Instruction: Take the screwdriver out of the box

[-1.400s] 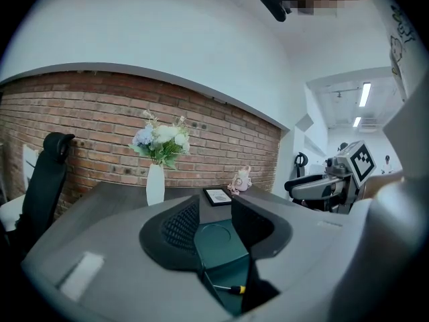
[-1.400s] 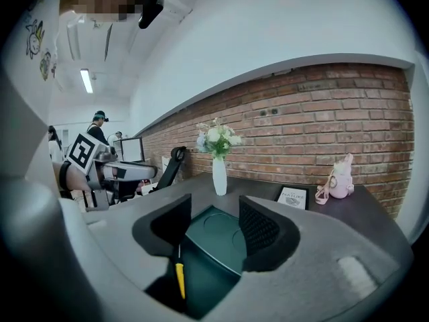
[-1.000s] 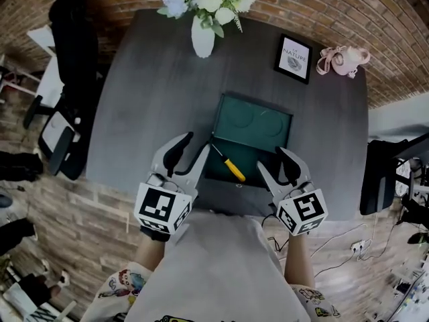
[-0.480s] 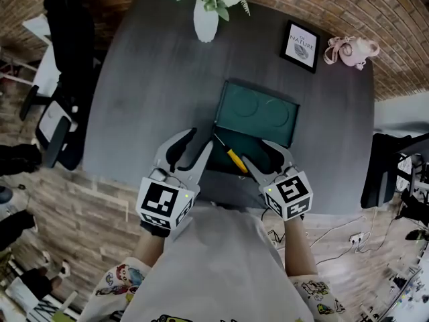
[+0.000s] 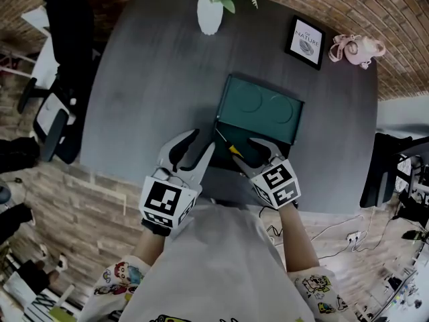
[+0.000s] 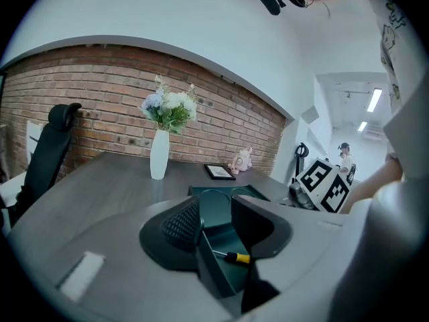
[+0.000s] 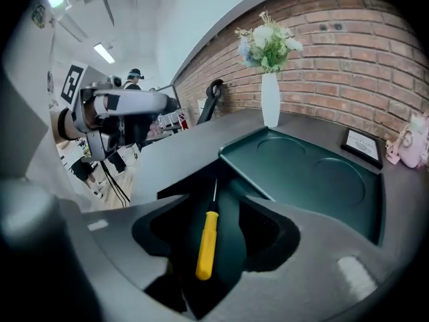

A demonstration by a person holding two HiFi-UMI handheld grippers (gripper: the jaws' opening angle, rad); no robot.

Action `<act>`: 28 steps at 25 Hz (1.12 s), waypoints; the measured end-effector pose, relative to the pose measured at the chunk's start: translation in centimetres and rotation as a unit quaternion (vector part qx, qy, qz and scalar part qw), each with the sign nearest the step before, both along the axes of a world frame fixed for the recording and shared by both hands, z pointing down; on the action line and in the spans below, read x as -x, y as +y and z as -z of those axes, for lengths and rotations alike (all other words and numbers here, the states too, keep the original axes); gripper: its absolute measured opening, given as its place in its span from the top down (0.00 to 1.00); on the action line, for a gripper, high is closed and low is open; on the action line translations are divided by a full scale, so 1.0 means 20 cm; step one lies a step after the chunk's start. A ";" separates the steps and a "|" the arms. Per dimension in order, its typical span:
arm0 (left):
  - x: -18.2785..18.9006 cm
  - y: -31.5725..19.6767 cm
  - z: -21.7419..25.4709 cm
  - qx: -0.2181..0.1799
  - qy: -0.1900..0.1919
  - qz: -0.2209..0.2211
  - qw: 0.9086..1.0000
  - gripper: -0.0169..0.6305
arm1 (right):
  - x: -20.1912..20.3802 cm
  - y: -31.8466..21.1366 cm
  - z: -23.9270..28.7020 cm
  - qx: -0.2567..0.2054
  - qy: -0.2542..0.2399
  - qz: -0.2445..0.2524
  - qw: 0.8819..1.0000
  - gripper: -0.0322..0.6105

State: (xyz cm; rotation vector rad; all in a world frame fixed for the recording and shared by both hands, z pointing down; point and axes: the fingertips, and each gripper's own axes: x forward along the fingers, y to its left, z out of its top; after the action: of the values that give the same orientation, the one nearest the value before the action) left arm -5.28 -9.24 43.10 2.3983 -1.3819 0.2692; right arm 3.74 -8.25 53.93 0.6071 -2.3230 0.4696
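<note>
Yellow-handled screwdriver lies in the green box, at its near side. The right gripper has moved in from the right and its jaws now straddle the handle, wide apart. The left gripper, also wide, stands at the box's left wall. Grasp judged next.

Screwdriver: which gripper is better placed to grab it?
Right. The right gripper is open, its jaws flanking the yellow handle of the screwdriver inside the box. The left gripper, also open, straddles the box wall, with the screwdriver farther off.
</note>
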 end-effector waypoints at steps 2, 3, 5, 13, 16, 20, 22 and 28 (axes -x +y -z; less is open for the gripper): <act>0.00 0.01 -0.02 0.003 0.000 0.002 1.000 0.74 | 0.01 0.01 -0.04 0.008 0.008 0.008 1.000 0.60; 0.01 0.01 -0.02 0.005 0.000 0.003 1.000 0.74 | 0.01 0.01 -0.06 0.012 0.011 0.012 1.000 0.60; 0.01 0.01 -0.03 0.007 0.000 0.005 1.000 0.74 | 0.01 0.02 -0.09 0.020 0.019 0.020 0.999 0.60; 0.03 0.02 -0.06 0.008 0.000 0.015 1.000 0.75 | 0.04 0.06 -0.21 0.041 0.052 0.056 0.996 0.60; 0.03 0.03 -0.07 0.008 0.001 0.017 1.000 0.75 | 0.05 0.07 -0.25 0.044 0.068 0.071 0.994 0.59; 0.04 0.03 -0.07 0.009 0.001 0.018 1.000 0.75 | 0.06 0.07 -0.27 0.045 0.082 0.078 0.993 0.61; 0.04 0.03 -0.07 0.009 0.002 0.018 1.000 0.75 | 0.06 0.06 -0.28 0.044 0.088 0.081 0.992 0.62; 0.04 0.03 -0.06 0.008 0.004 0.017 1.000 0.75 | 0.07 0.05 -0.30 0.035 0.118 0.091 0.988 0.64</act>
State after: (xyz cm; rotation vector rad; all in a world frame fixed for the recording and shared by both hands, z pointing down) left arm -6.13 -8.55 44.39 2.3579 -1.4119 0.2612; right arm 2.27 -7.16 59.90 0.3895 -2.1027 0.3709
